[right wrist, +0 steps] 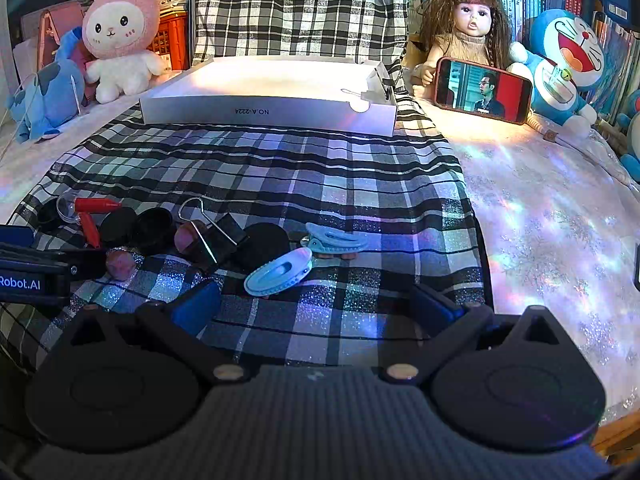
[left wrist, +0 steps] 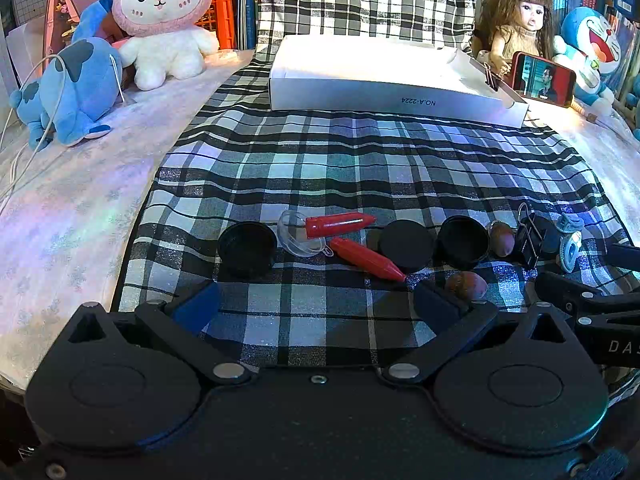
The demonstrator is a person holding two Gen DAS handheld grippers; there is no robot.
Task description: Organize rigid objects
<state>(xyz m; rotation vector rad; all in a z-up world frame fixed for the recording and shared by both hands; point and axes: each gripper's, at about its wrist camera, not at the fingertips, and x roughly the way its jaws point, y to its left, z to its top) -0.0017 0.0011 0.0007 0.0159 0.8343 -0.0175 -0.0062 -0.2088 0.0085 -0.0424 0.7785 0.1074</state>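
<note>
Plaid cloth (left wrist: 320, 168) covers the tabletop, small stuff strung in a row along its near edge, with lots of bare cloth between that and the white box (left wrist: 384, 76) at the back. Two red crayons (left wrist: 340, 224) lie flat, tips aiming right, one resting on a clear dome (left wrist: 298, 236). Black caps (left wrist: 247, 249), nuts (left wrist: 466, 285), a binder clip (right wrist: 218, 236) and blue hair clips (right wrist: 280, 274) crowd around. Left gripper (left wrist: 316, 304) and right gripper (right wrist: 316, 304) both spread wide, holding nothing, low over the cloth
</note>
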